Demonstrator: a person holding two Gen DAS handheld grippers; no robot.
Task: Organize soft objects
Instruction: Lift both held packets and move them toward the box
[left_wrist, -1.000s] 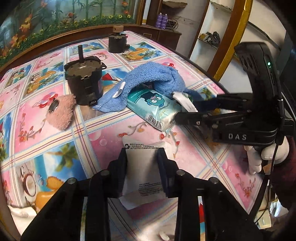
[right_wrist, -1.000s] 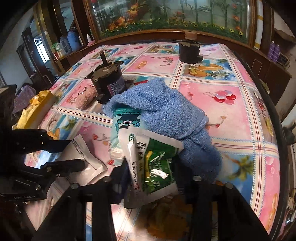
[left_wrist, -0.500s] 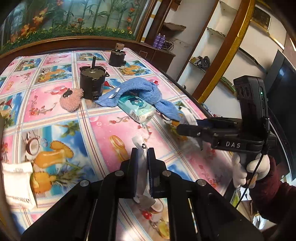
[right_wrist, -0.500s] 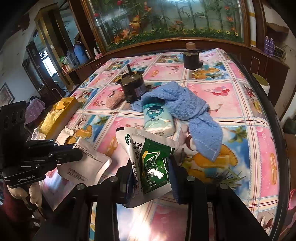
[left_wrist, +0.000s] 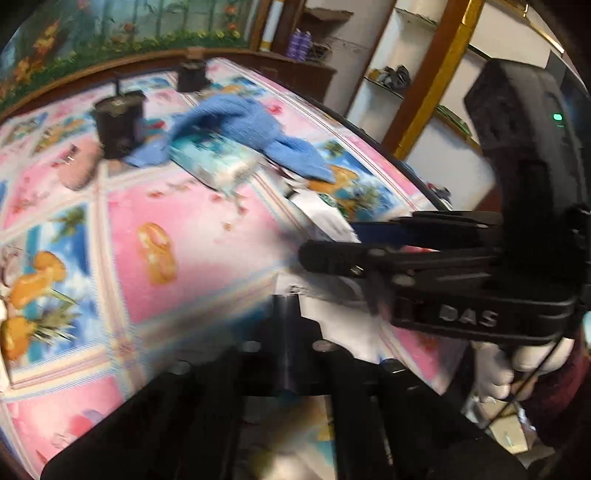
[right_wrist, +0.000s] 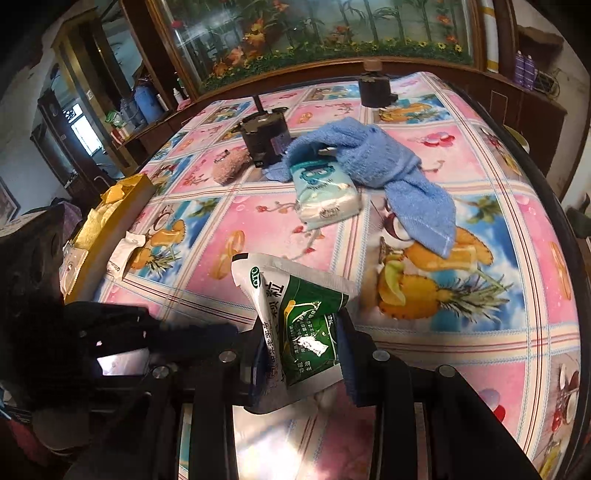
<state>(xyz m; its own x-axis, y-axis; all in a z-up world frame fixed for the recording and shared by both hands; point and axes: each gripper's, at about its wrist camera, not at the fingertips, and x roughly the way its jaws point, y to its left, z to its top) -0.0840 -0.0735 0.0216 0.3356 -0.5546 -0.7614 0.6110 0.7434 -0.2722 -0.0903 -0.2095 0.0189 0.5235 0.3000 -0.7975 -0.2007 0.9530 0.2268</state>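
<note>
A round desk (right_wrist: 517, 206) covered with a glossy pink-and-blue fruit-print cloth is seen in both wrist views. A crumpled blue terry towel (right_wrist: 384, 162) is draped near the middle of the desk, one end trailing towards the near right edge. A teal-and-white soft tissue pack (right_wrist: 325, 192) printed with a cartoon figure lies partly under the towel, its near end exposed. Just behind the towel a black cylindrical motor with an upright shaft (right_wrist: 264, 138) is set, and a second, smaller black cylinder (right_wrist: 375, 86) stands well behind it near the far edge. A fuzzy pink-brown pad (right_wrist: 231, 166) rests beside the larger motor. At the left edge a yellow-gold box (right_wrist: 110, 221) is placed, with a small white sachet (right_wrist: 123, 254) touching its near side.

The right gripper (right_wrist: 301, 354) is clamped on a green-and-white foil medicine sachet (right_wrist: 295, 317), which is held upright above the desk's near part. The left gripper (left_wrist: 286, 332) is heavily blurred in its own view; its fingers appear drawn close together, but whether anything is pinched cannot be told. A white-gloved hand (left_wrist: 517, 365) is seen on the right gripper's handle.
</note>
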